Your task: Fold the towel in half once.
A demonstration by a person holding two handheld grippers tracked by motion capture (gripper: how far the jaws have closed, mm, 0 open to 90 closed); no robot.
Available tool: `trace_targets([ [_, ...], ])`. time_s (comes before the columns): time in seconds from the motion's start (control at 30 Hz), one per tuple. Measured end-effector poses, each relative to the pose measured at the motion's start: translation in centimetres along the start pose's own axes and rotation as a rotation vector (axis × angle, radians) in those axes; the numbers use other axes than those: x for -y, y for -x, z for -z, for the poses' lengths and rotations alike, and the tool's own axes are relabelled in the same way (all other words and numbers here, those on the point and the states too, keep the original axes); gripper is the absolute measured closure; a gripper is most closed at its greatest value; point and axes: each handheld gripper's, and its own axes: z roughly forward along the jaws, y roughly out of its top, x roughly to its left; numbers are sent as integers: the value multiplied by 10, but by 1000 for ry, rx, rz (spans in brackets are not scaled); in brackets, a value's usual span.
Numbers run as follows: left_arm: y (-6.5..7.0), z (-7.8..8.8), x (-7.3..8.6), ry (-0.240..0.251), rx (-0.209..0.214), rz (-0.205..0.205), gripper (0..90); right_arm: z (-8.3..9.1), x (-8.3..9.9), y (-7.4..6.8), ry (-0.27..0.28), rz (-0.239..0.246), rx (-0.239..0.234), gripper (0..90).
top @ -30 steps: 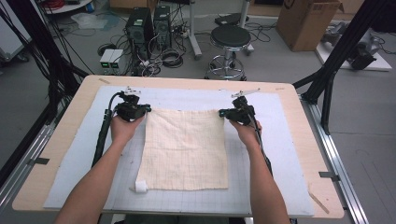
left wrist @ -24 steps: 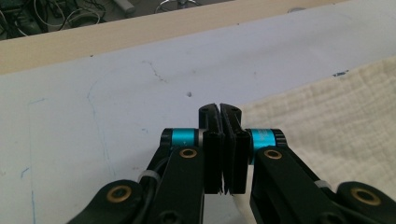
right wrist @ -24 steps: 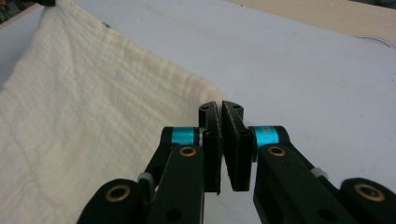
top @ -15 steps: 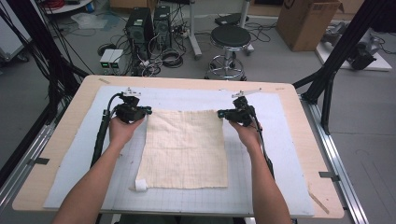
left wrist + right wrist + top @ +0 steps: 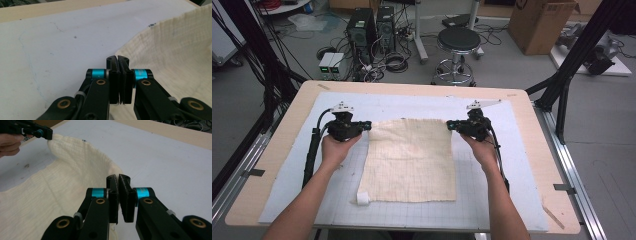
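A cream woven cloth lies spread on the pale gridded mat. My left gripper is shut on the cloth's far left corner, and my right gripper is shut on its far right corner. In the left gripper view the black jaws are pressed together, and the cloth rises in a fold to their right. In the right gripper view the jaws pinch the cloth's edge. There the cloth sags away toward the left gripper at the far corner. A small white tag sits at the near left corner.
The mat covers most of a wooden table. Black frame posts stand at the table's far right and left. On the floor beyond are a stool, computer towers, cables and a cardboard box.
Both hands have shifted a little toward the near side of the table with the far corners still pinched. The left hand has also drifted slightly outward.
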Motion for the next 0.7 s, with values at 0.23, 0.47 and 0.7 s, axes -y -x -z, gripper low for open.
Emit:
trace_targets([
  [0.23,4,13,6,16,20,-19,875,9,4,-12,-33,47,-20,865],
  [0.47,7,26,15,29,31,-28,876,15,4,-18,-29,38,-48,865],
  [0.7,13,37,20,47,48,-37,876,19,14,-25,-28,33,-71,865],
])
